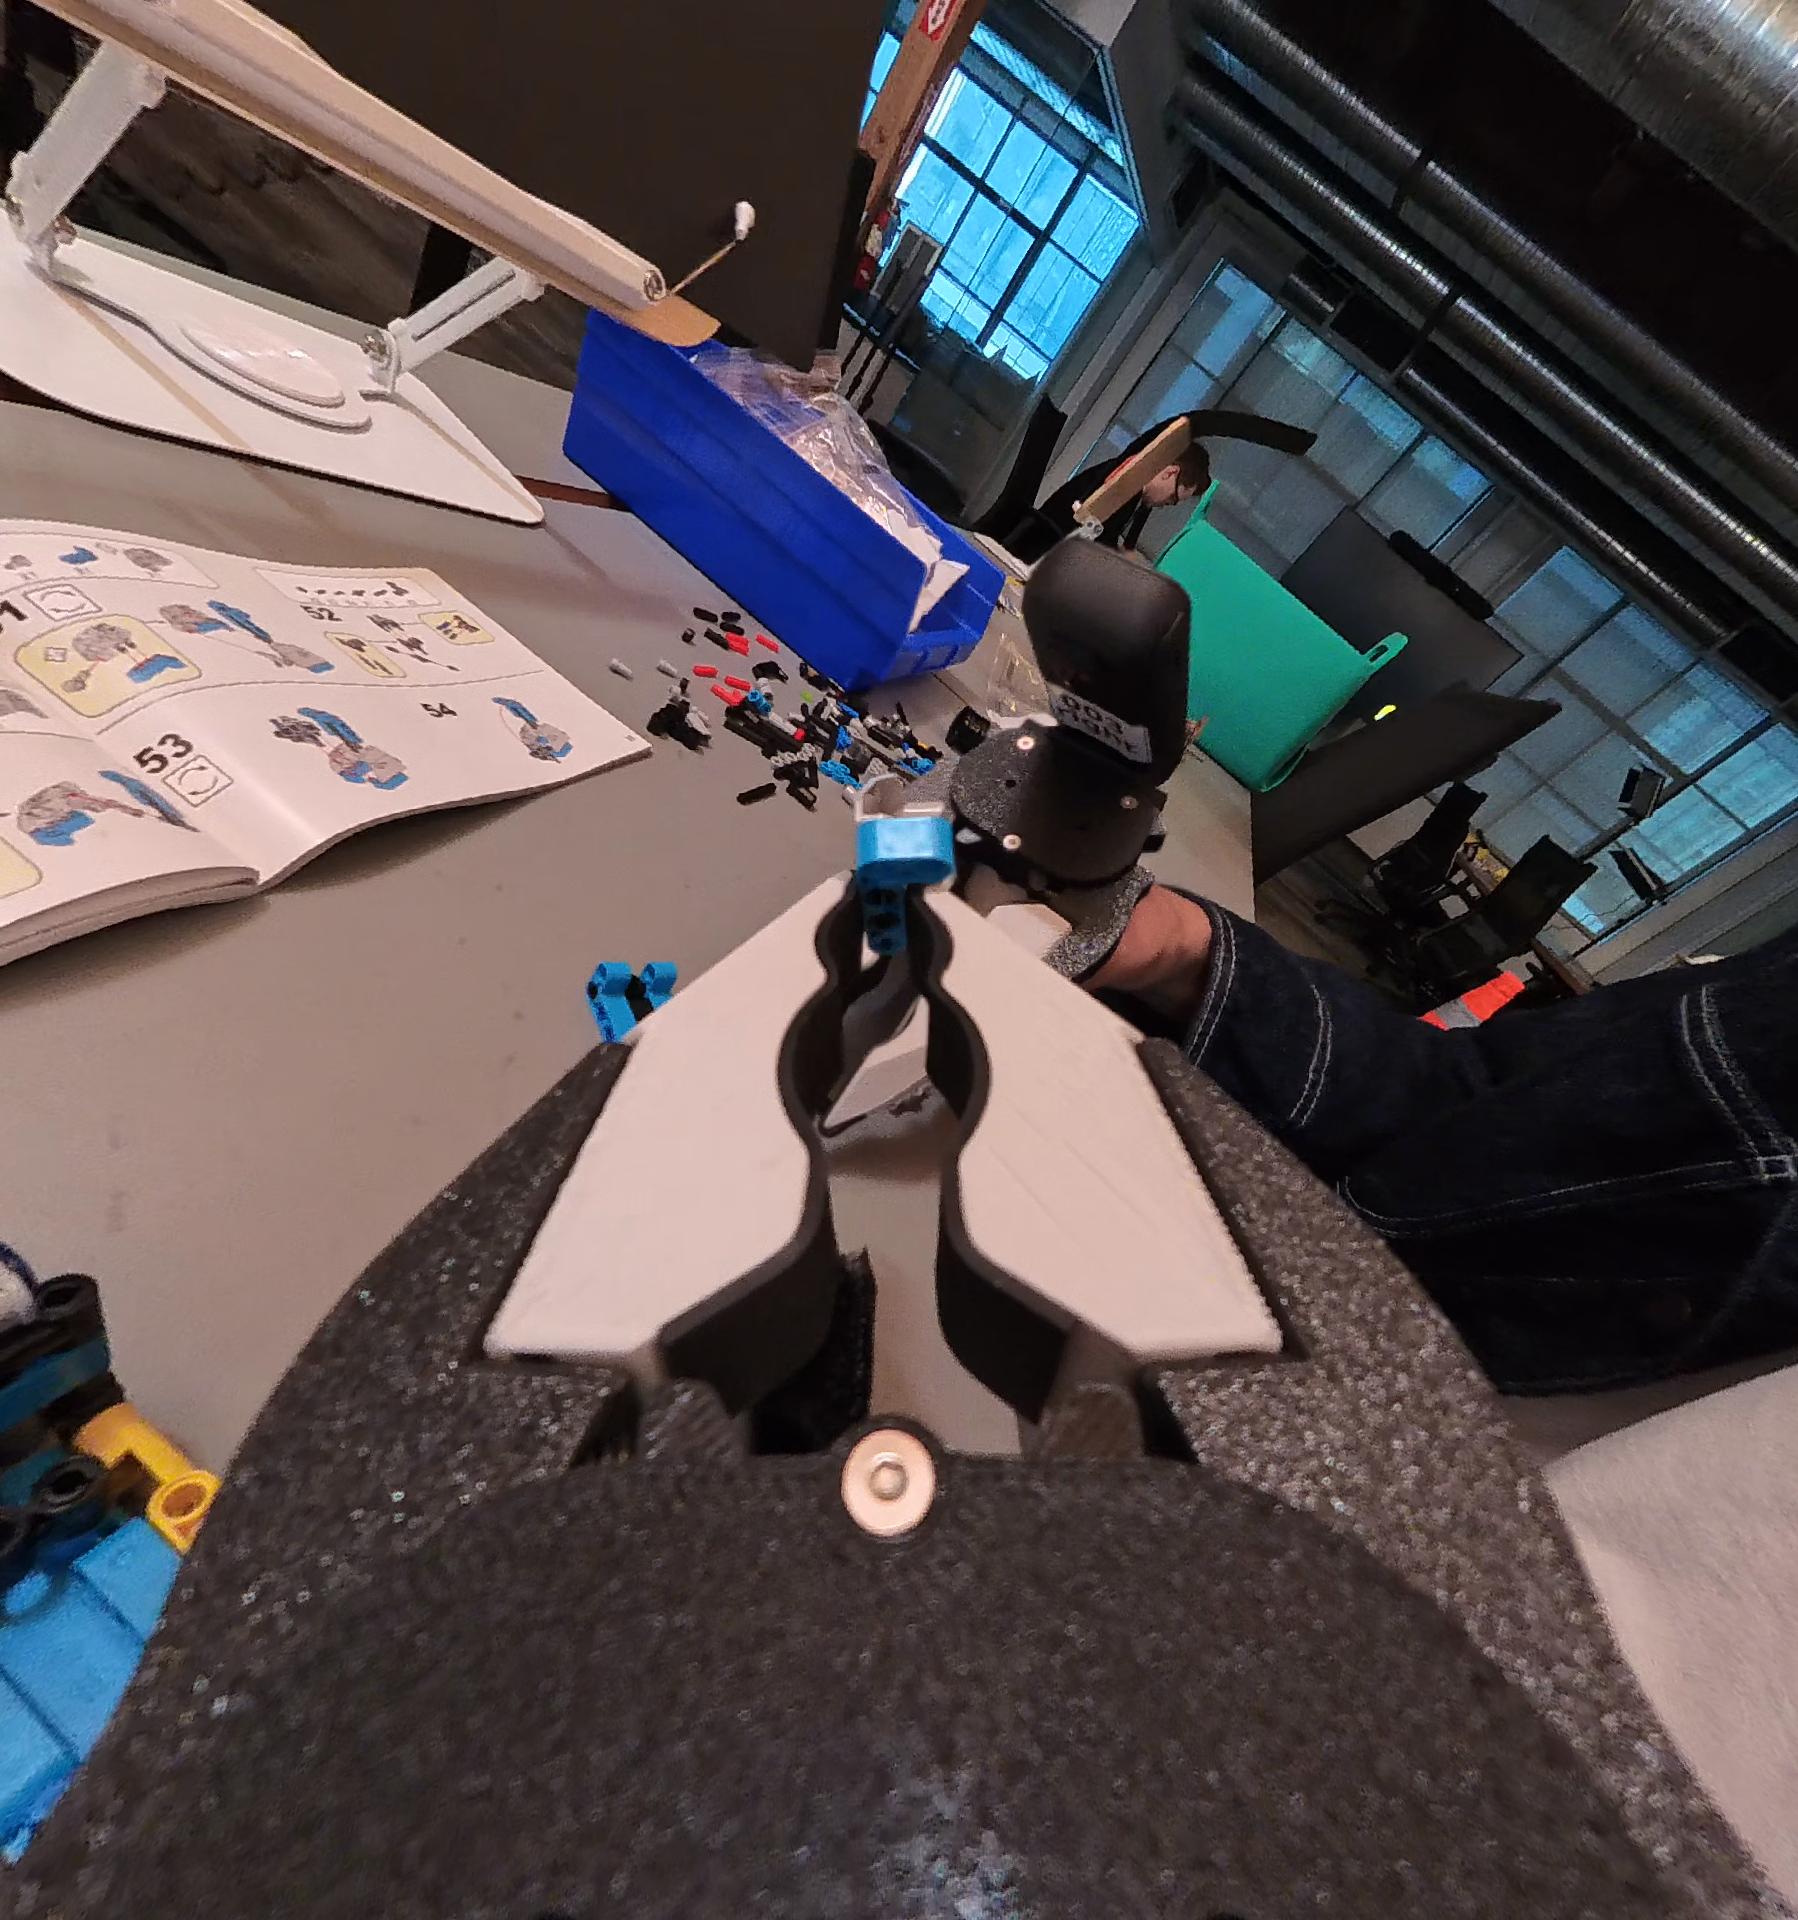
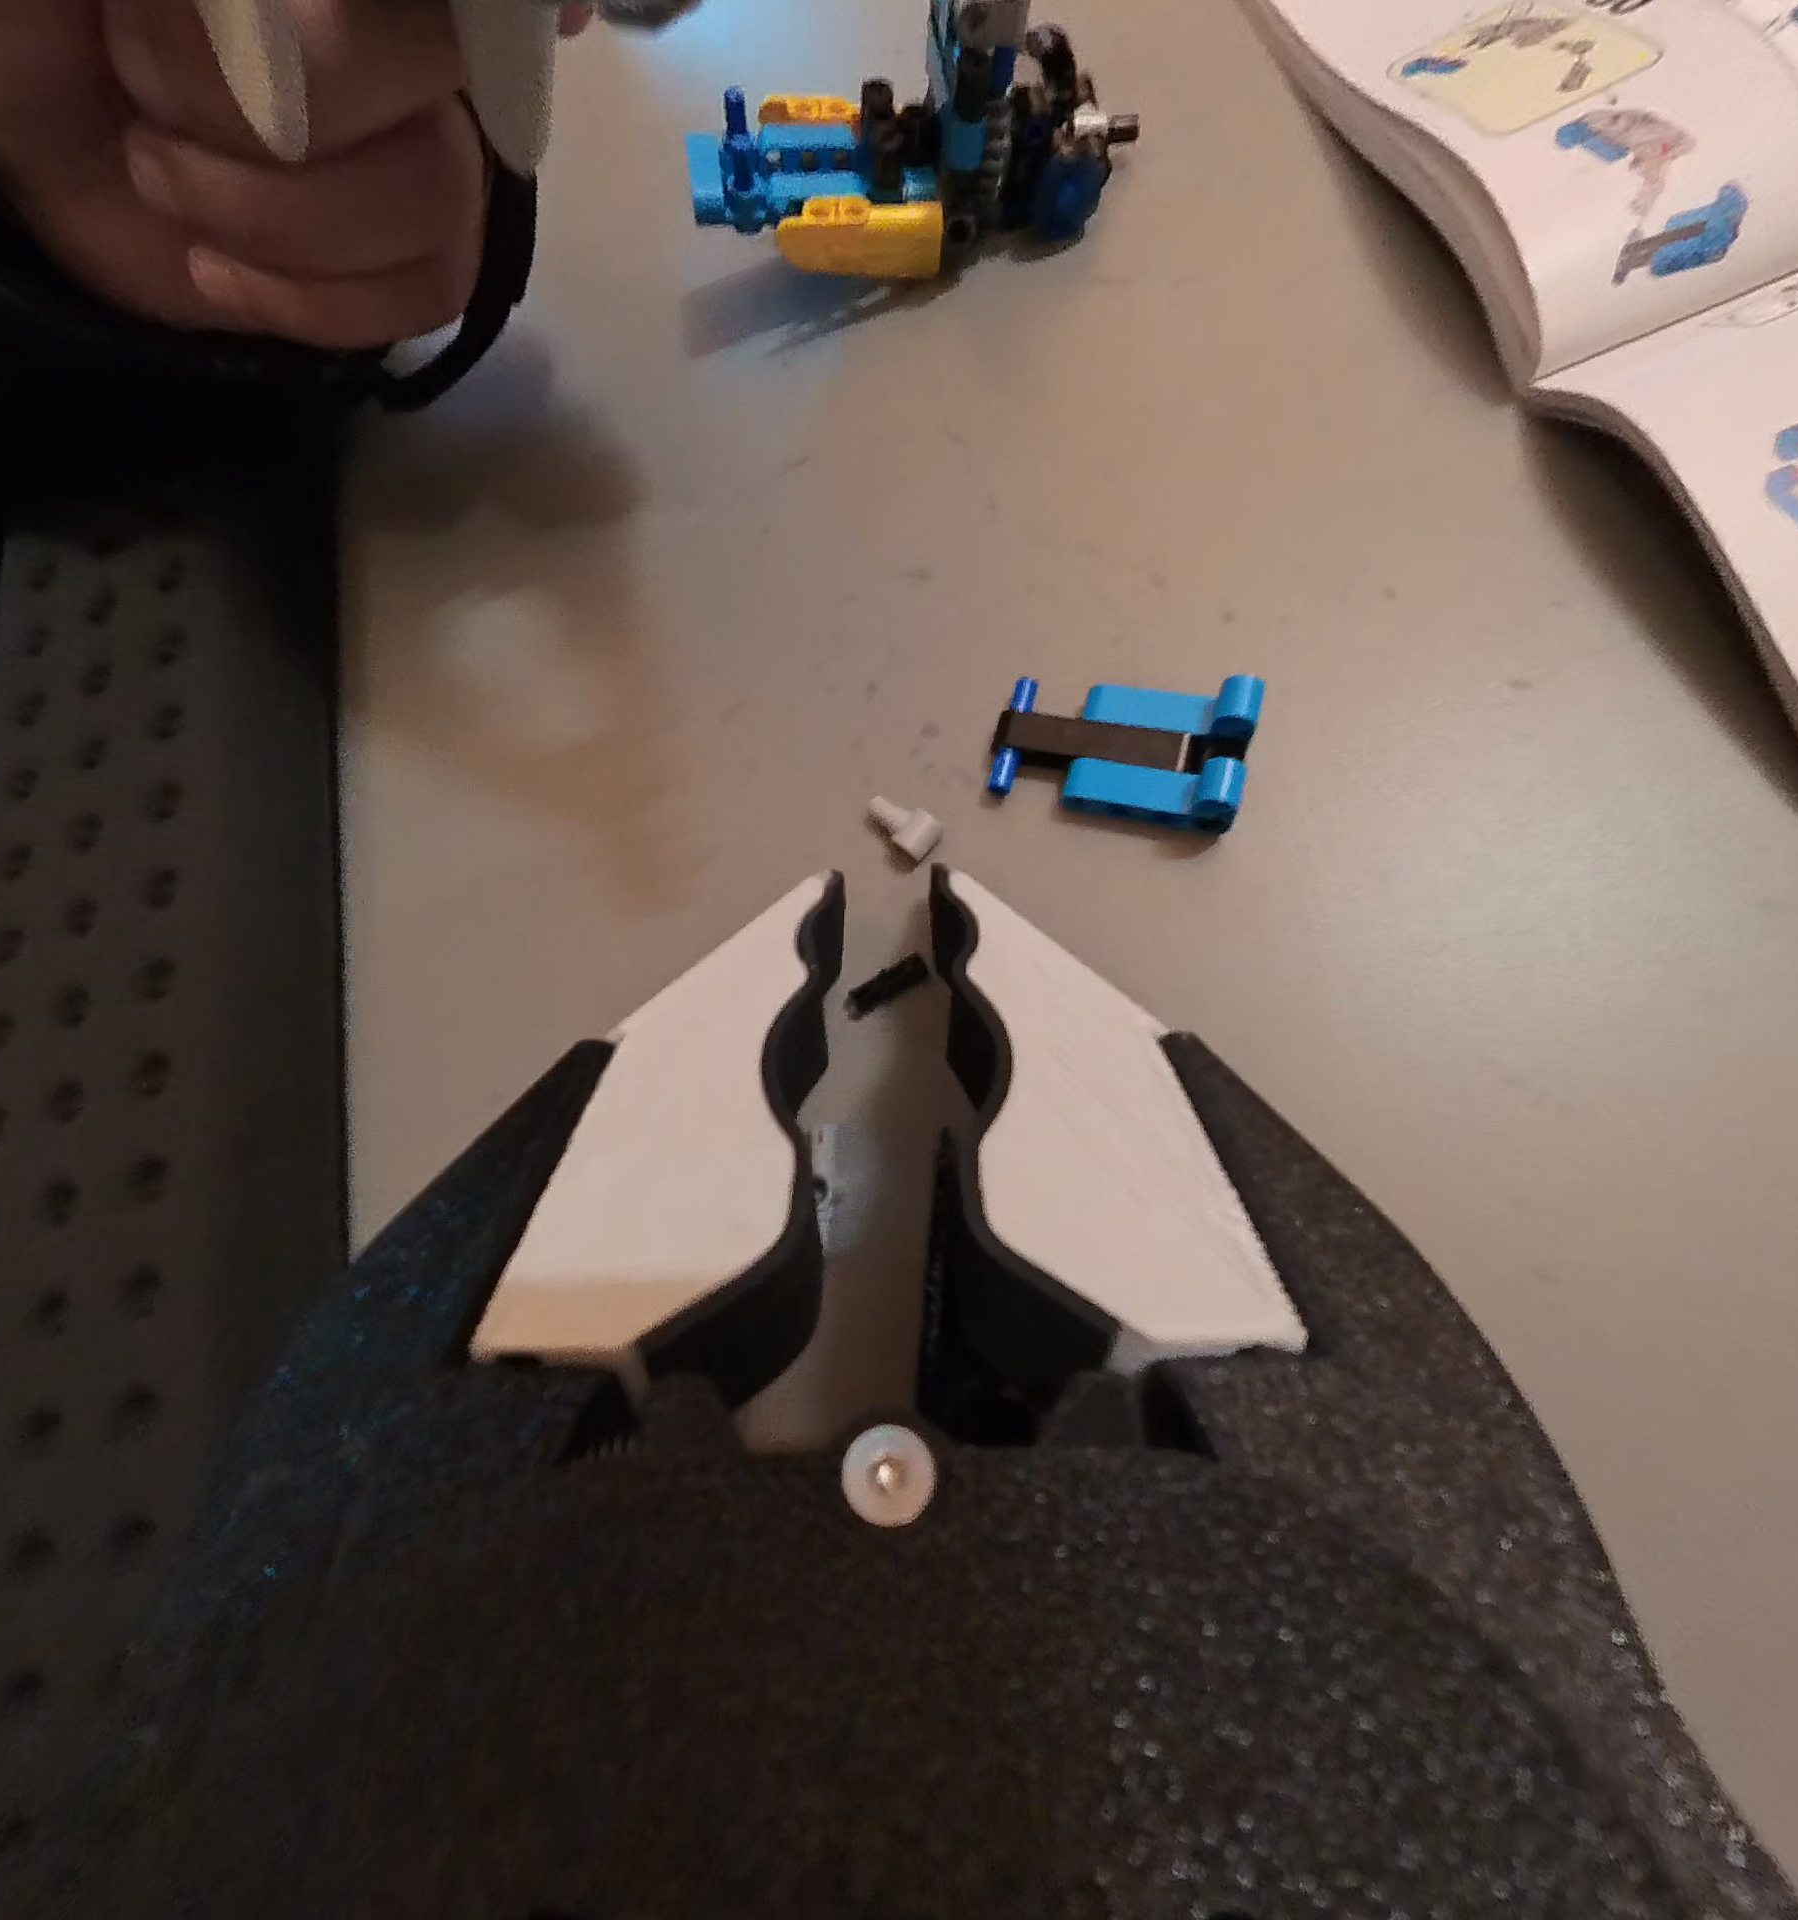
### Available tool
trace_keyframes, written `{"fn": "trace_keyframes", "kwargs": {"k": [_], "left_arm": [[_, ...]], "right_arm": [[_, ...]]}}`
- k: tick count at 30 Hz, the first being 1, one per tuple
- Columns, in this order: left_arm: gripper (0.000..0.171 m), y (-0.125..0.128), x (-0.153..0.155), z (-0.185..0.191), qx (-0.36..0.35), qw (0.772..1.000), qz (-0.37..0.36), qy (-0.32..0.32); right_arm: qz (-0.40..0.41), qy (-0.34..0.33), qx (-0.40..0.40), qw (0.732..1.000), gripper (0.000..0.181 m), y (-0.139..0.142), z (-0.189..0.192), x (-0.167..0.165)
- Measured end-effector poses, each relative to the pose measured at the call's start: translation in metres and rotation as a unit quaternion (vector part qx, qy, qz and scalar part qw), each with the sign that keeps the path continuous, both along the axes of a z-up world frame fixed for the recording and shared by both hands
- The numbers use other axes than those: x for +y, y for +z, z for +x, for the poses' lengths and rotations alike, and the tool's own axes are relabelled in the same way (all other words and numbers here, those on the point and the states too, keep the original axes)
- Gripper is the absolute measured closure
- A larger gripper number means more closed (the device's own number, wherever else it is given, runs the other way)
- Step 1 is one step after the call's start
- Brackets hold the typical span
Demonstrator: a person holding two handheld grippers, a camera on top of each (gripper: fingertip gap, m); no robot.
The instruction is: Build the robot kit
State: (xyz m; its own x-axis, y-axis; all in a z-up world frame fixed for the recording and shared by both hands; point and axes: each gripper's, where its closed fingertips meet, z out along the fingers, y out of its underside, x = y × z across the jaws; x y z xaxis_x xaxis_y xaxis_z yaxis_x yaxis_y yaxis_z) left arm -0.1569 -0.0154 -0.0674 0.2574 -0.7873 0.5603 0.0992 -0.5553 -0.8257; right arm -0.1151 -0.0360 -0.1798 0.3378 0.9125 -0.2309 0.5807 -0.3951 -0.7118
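Two grippers are seen over a grey table with building-toy parts.

Left wrist view: the left gripper is closed on one blue piece; one blue bin and one open booklet lie far left.
Right wrist view: the right gripper is slightly open and holds nothing; one black pin lies between its fingers, one grey pin just beyond, one blue sub-assembly right, one model far.

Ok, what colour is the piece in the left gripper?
Blue piece, pinched at the left gripper tips; clearest in the left wrist view.
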Motion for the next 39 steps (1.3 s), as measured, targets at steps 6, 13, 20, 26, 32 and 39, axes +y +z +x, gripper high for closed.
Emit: {"fn": "trace_keyframes", "kwargs": {"k": [6,13,20,26,32,39], "left_arm": [[0.164,-0.001,0.001,0.0,-0.009,1.0,-0.017,-0.005],[0.164,0.0,-0.001,0.0,-0.015,1.0,-0.023,-0.01],[0.164,0.0,-0.001,0.0,-0.016,0.999,-0.027,-0.013],[0.164,-0.001,-0.001,0.0,-0.015,0.999,-0.027,-0.012],[0.164,-0.002,0.0,0.001,-0.014,0.999,-0.03,-0.013],[0.164,0.0,0.001,-0.001,-0.02,0.999,-0.033,-0.011]], "right_arm": [[0.011,-0.001,-0.006,1.0,0.164,-0.005,-0.01,0.006],[0.038,0.028,-0.018,0.999,0.166,-0.008,-0.011,0.003],[0.077,0.062,-0.032,0.995,0.169,-0.007,-0.012,-0.008],[0.075,0.052,-0.036,0.995,0.167,-0.008,-0.018,-0.01],[0.14,0.019,-0.08,0.987,0.172,-0.007,-0.01,0.003],[0.437,0.091,-0.361,0.819,0.172,0.017,0.06,0.044]]}}
